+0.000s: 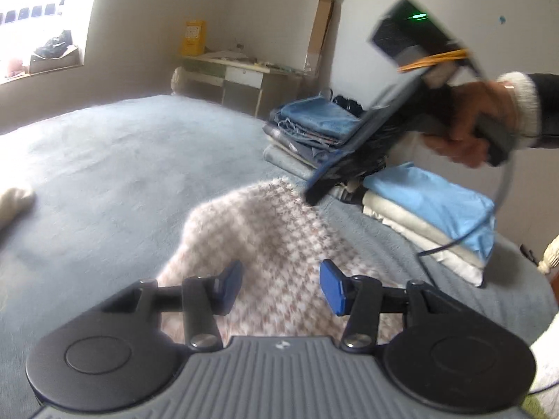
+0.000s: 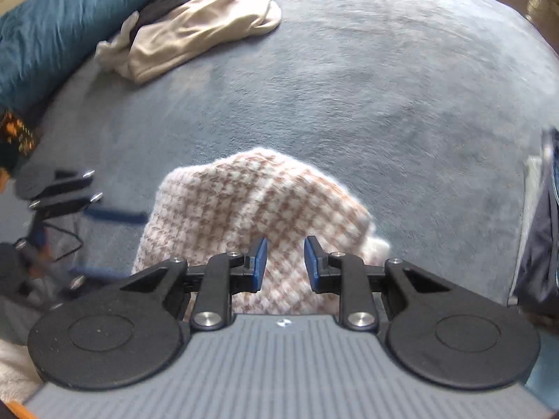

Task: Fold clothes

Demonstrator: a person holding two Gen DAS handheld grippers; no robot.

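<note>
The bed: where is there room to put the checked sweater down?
The blue-grey bedspread is bare between the pink-and-white checked knit and the crumpled beige garment. The folded stacks of clothes crowd one edge.

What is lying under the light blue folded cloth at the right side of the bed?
Under the light blue folded cloth are cream and white folded fabrics. How many pieces there are stays hidden.

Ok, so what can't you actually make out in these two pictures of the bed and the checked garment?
- Checked garment: its near end is hidden behind the left gripper body, likewise behind the right gripper in the right wrist view.
- Right-hand folded stack: partly covered by the other gripper, motion-blurred.
- Beige clothing: crumpled, type unclear.
- Dark item: cut by the right edge.
</note>
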